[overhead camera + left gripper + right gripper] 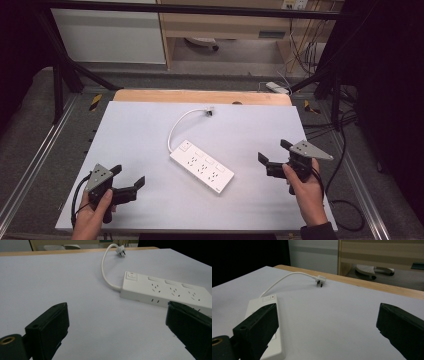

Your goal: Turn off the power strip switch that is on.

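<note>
A white power strip point(201, 165) lies flat and slantwise in the middle of the pale table top point(140, 130). Its white cable point(176, 125) curves to a plug point(210, 111) near the far edge. In the left gripper view the power strip point(165, 291) lies ahead to the right, with the plug point(120, 251) far off. The right gripper view has the power strip point(265, 312) at lower left and the plug point(321, 280) ahead. My left gripper point(130, 176) is open at the near left, and my right gripper point(272, 152) is open at the right. Both hold nothing.
A wooden strip point(200, 96) borders the table's far edge. Metal rails point(37, 160) run along both sides. Cables point(345, 200) trail on the floor at the right. A white adapter point(276, 87) and a cabinet point(225, 25) stand behind the table.
</note>
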`<state>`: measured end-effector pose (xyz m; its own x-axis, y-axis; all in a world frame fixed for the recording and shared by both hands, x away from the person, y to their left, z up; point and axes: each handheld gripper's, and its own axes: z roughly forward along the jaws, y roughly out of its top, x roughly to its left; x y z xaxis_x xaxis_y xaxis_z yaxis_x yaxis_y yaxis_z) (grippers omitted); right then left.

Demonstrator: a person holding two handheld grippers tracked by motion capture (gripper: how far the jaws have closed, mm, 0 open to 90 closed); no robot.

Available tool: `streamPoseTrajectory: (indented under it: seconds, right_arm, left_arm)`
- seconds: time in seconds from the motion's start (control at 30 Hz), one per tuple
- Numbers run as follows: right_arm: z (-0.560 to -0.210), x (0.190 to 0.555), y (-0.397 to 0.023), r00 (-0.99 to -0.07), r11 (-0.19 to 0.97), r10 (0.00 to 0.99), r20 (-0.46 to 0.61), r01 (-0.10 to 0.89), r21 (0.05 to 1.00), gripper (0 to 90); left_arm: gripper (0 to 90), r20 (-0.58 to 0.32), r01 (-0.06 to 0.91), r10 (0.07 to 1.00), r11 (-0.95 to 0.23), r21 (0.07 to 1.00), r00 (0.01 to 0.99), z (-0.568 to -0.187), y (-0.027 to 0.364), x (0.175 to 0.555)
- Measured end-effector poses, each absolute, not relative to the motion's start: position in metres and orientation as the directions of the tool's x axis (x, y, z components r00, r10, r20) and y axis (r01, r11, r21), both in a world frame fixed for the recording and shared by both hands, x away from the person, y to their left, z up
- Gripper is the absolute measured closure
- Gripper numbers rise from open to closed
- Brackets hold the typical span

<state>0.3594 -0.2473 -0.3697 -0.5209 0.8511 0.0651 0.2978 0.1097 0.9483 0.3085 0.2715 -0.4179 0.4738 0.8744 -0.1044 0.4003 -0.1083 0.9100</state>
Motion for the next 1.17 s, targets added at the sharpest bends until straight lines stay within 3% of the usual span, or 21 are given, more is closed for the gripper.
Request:
streamPoseTrajectory:
  seconds: [0.67, 1.17]
  right_arm:
    - [-0.397, 0.342, -0.295, -0.481, 0.095, 0.873, 0.078, 0.325, 0.941, 4.6]
    - [-0.437, 0.351, -0.275, -0.556, 0.207, 0.830, 0.048, 0.388, 0.898, 4.4]
  left_arm:
    - [5.1, -0.101, 0.398, 0.874, -0.112, 0.911, 0.476, -0.418, 0.271, 0.308]
    - [5.1, -0.098, 0.397, 0.869, -0.120, 0.910, 0.486, -0.418, 0.269, 0.308]
